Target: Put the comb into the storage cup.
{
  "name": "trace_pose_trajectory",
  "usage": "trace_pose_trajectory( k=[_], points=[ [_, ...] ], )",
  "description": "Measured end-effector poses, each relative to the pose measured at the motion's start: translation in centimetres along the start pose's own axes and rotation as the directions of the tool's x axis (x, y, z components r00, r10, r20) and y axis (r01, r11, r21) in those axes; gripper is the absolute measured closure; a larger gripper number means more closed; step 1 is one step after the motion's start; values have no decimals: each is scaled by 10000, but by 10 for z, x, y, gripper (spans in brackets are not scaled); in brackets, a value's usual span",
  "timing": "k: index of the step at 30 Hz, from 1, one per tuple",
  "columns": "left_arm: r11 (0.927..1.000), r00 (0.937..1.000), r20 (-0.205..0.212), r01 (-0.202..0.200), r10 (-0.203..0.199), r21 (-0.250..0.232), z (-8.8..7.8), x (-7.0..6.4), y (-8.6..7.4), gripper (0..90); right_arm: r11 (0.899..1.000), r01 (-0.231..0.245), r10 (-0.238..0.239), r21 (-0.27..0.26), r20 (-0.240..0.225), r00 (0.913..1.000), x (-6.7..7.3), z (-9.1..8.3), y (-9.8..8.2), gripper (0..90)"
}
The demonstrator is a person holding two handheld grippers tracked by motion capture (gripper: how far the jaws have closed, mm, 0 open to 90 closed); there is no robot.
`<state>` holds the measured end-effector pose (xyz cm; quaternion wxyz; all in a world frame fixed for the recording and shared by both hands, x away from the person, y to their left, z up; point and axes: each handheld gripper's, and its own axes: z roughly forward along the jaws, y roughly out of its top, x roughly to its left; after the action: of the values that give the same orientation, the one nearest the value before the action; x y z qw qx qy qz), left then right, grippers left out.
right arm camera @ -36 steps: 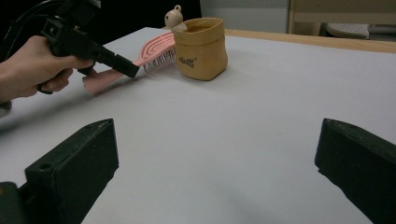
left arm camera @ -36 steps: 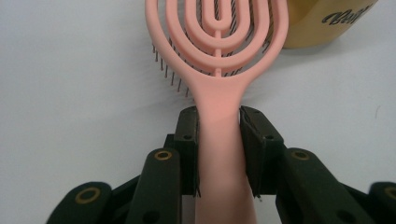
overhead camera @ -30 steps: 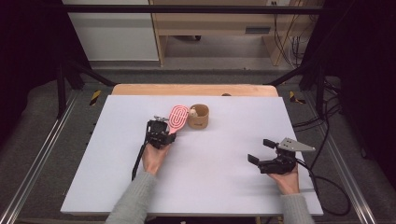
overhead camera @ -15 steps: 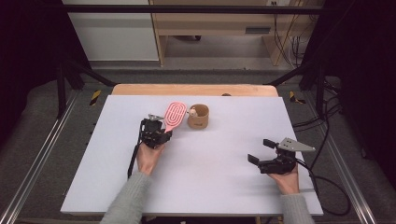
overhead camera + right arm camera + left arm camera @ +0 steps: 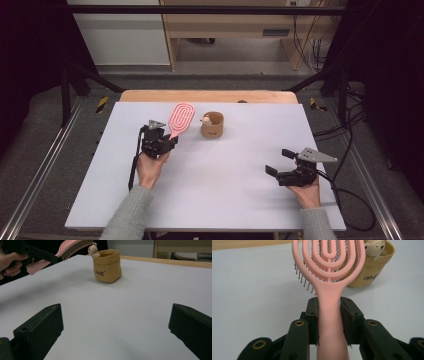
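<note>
White table (image 5: pixel 210 195): my left jaws (image 5: pixel 170 141) grip the brush (image 5: pixel 180 118), lifted near the far-edge pot (image 5: pixel 212 125); right jaws (image 5: pixel 279 161) open, idle; placing remains.

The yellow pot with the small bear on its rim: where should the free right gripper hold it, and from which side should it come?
Grip the yellow pot across its body, below the rim, with the right gripper coming level from the person's side. In the right gripper view that side is bare. The bear sits on the far left rim, next to the pink brush held by the left gripper.
</note>
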<state>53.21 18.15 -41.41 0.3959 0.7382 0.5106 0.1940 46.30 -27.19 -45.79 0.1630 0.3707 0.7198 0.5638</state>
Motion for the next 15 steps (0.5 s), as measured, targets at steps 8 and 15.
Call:
trace_pose_trajectory(
  k=[8,15],
  points=[
    [9978,9997,137,-199,208,-628,-20,3,-1,692,10000,-5,5,4,-1,10000,0,0,0,3],
    [9932,9986,291,-399,433,-1090,-36,2,-4,692,10000,16,-16,2,-45,10000,1,0,1,3]
  ],
)
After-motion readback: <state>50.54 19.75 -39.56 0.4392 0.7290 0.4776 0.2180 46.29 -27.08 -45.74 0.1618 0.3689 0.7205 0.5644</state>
